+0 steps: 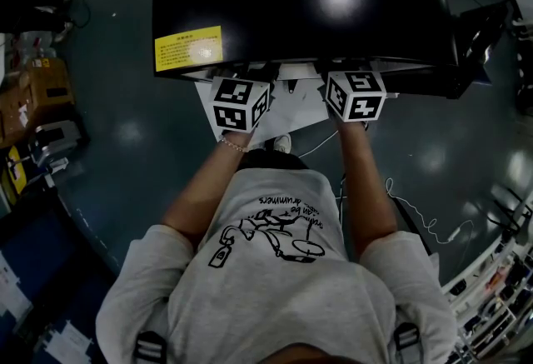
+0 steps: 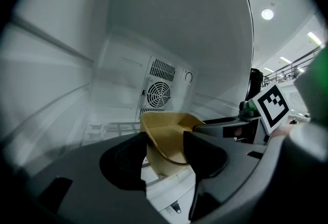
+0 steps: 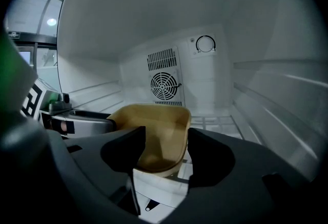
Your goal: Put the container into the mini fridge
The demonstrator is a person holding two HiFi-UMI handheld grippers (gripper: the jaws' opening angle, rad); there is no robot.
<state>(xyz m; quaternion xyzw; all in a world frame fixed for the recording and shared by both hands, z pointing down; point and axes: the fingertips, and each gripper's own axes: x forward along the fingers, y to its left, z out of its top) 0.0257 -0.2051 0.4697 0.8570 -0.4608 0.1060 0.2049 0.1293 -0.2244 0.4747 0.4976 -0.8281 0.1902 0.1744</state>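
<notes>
A tan, shallow container (image 2: pixel 169 138) (image 3: pixel 159 130) sits inside the white mini fridge (image 1: pixel 316 4), over its wire shelf (image 3: pixel 218 121). My left gripper (image 2: pixel 165 154) stands open around the container's left wall, one jaw outside and one inside, with a gap showing. My right gripper (image 3: pixel 166 146) stands open the same way around the right wall. From above, only the two marker cubes (image 1: pixel 240 102) (image 1: pixel 356 96) show at the fridge mouth; the jaws are hidden under its black top.
A fan grille (image 3: pixel 165 84) and a round dial (image 3: pixel 205 43) are on the fridge's back wall. Ribbed side walls close in left and right. A yellow label (image 1: pixel 188 47) is on the fridge top. Cables (image 1: pixel 416 216) and boxes (image 1: pixel 33 96) lie on the floor.
</notes>
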